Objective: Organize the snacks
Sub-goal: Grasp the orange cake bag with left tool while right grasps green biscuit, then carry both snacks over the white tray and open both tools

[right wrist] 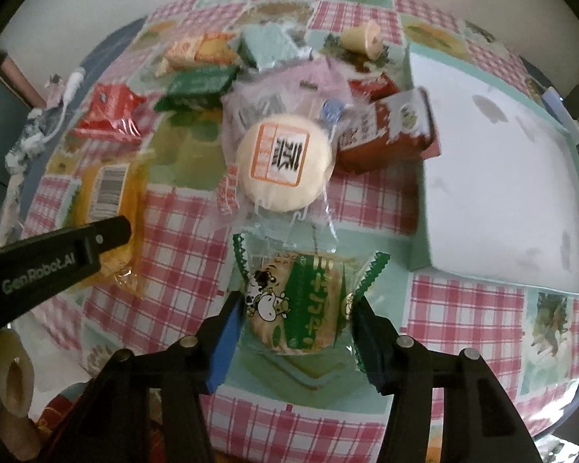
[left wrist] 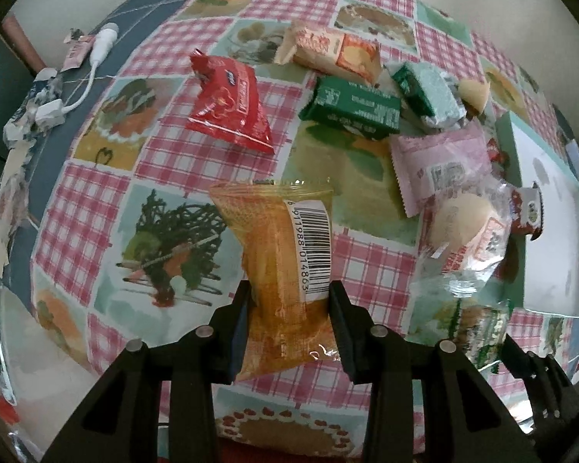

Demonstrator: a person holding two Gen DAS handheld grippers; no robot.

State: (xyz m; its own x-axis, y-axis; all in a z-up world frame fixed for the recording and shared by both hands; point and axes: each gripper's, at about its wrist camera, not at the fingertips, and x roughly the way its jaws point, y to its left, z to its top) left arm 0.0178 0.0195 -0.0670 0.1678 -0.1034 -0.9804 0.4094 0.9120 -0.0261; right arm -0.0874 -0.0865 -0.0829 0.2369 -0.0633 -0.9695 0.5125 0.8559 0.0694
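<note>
Gripping one snack per gripper over the checked tablecloth

Left wrist: left gripper (left wrist: 289, 301) is pinching the orange packet (left wrist: 285, 270), pads pressed into both sides, barcode label facing up. Ahead on the tablecloth (left wrist: 166, 162) lie a red packet (left wrist: 229, 104), a dark green bar (left wrist: 351, 108), a pale green packet (left wrist: 428, 96), a cream-and-orange packet (left wrist: 332, 52) and a pink packet (left wrist: 440, 166). Round bun in clear wrap (left wrist: 463, 227) sits to the right, just beside the white tray (left wrist: 552, 239).

Right wrist: right gripper (right wrist: 295, 316) is clamped on the green cow-print cracker (right wrist: 301, 305), fingers touching both edges of its wrapper. Round bun (right wrist: 283, 166) lies directly ahead, a red-and-white packet (right wrist: 390, 131) just beyond on the right, touching the tray (right wrist: 494, 177). Left gripper's finger enters from the left, over the orange packet (right wrist: 112, 200).
</note>
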